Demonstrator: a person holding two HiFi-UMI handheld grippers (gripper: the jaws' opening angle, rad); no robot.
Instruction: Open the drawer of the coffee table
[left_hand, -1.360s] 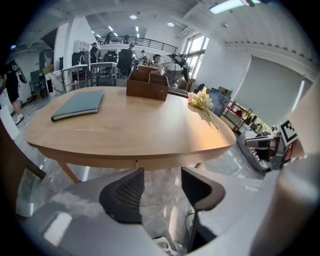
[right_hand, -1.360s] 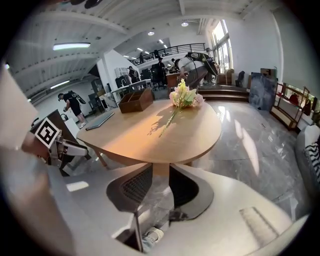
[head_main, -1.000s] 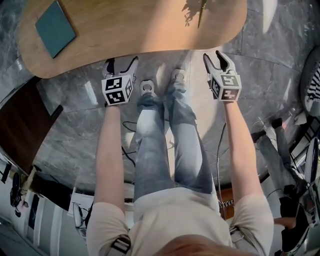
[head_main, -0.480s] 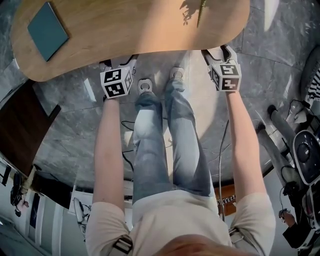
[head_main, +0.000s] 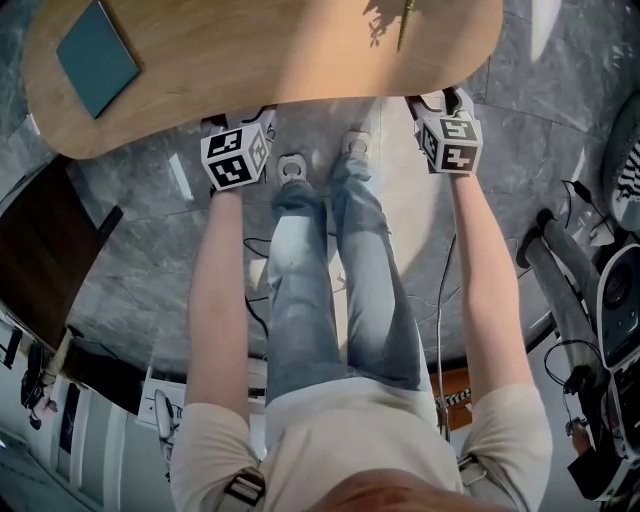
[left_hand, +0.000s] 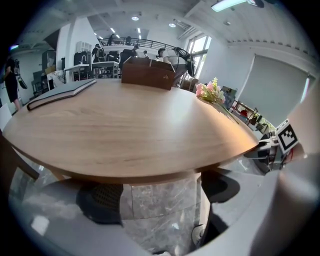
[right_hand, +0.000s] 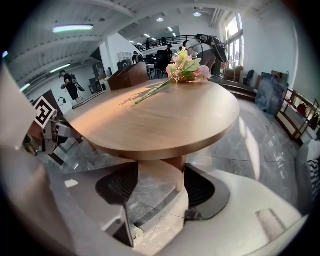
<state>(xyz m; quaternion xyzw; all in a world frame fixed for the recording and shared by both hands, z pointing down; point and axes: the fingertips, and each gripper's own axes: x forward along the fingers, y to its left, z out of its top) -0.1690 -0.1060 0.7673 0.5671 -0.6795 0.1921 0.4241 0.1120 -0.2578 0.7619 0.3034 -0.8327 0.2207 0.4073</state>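
The oval wooden coffee table (head_main: 250, 60) fills the top of the head view. No drawer front can be made out in any view. My left gripper (head_main: 240, 125) is at the table's near edge, its tips partly hidden under the rim. In the left gripper view the left gripper (left_hand: 160, 200) is open, with only marble floor in the gap. My right gripper (head_main: 443, 103) is at the near edge further right. In its own view the right gripper (right_hand: 162, 192) has wide jaws that are closing. A light wooden table support (right_hand: 165, 172) shows between the pads (right_hand: 117, 185), untouched.
On the tabletop lie a teal book (head_main: 97, 57) at the left, a flower stem (head_main: 403, 22) at the right and a brown box (left_hand: 147, 72) at the far side. The person's shoes (head_main: 293, 172) stand between the grippers. Dark furniture (head_main: 40, 250) stands at the left, and equipment and cables (head_main: 600, 300) at the right.
Both grippers have moved up the picture to the table's near edge, so their tips now sit partly under the rim. Over the last half second they have hardly shifted.
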